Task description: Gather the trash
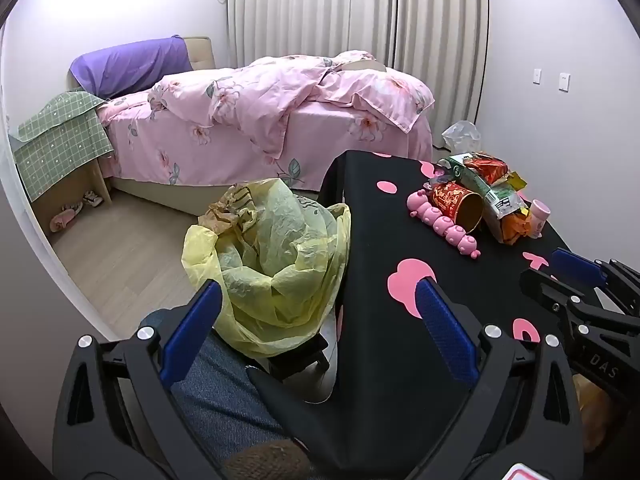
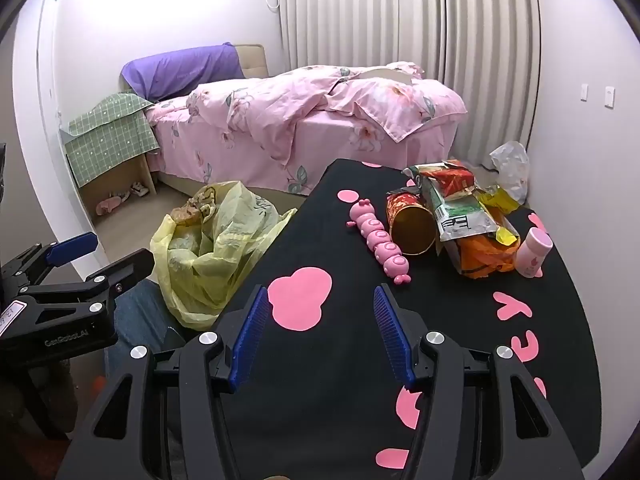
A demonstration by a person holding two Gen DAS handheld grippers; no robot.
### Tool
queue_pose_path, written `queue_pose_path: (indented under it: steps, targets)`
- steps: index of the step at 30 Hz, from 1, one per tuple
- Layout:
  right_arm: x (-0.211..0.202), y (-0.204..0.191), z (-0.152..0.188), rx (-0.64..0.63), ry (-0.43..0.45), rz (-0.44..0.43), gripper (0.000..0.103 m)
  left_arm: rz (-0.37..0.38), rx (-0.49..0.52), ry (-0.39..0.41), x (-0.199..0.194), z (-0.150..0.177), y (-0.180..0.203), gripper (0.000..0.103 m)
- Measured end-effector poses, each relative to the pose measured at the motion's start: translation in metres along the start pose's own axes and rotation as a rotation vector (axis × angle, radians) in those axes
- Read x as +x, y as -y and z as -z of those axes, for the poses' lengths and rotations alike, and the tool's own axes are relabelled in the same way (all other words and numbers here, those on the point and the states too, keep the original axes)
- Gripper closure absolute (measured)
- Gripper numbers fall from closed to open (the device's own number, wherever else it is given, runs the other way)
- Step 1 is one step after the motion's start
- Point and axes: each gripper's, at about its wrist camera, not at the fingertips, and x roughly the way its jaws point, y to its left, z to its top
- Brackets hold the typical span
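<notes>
A yellow plastic bag (image 1: 272,256) (image 2: 212,248) stands open beside the left edge of the black table (image 1: 376,232) (image 2: 340,364), with brown crumpled paper at its rim. Trash lies at the table's far right: a red-gold tube (image 1: 460,204) (image 2: 408,220) on its side, a green-white packet (image 1: 480,184) (image 2: 456,212) and an orange wrapper (image 1: 516,228) (image 2: 484,256). My left gripper (image 1: 318,286) (image 2: 108,250) is open wide, straddling the bag and the table edge, holding nothing. Over the near table my right gripper (image 2: 320,292) (image 1: 556,268) is open and empty, well short of the pile.
A pink caterpillar toy (image 2: 380,240) and a small pink-white bottle (image 2: 534,252) flank the trash. Beyond are a bed with pink bedding (image 1: 260,112), a nightstand under green cloth (image 1: 60,140) and a white bag (image 1: 462,134) by the wall. A jeans-clad leg (image 1: 216,392) is below the left gripper.
</notes>
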Motion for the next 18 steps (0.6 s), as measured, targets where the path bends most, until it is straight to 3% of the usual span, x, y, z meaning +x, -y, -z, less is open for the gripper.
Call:
queue_pose_path:
  steps: [18]
  targets:
    - [-0.006,0.007,-0.001,0.024,0.041,0.005,0.051,0.006,0.004,0.010,-0.008,-0.005,0.003,0.010]
